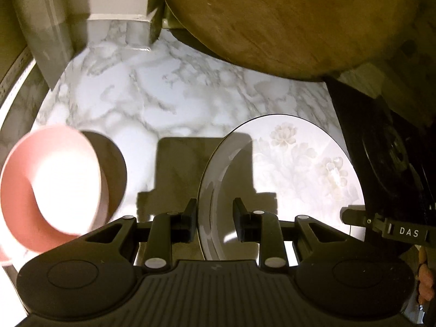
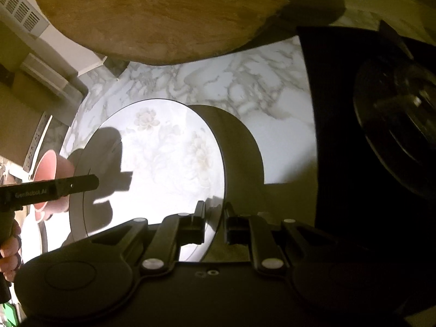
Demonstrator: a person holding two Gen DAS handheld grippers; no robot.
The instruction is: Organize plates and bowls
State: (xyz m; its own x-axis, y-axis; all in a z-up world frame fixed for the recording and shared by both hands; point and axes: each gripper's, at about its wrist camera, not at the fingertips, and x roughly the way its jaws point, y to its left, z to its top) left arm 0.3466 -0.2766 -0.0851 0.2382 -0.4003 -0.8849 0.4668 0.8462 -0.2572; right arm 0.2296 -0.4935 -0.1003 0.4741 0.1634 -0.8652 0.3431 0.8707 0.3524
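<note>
I have the plate pinched at opposite rims, my left gripper clamped on one edge and my right gripper on the other, so it stays level above the marble tabletop. The pink bowl sits off to the left.

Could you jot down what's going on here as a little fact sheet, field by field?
Surface: marble-patterned counter
Carried item: floral plate, lifted, casting a shadow
Left claw: clamped on the plate's left rim
Right claw: clamped on its right rim
Nearby: pink bowl to the left; round wooden board behind
</note>
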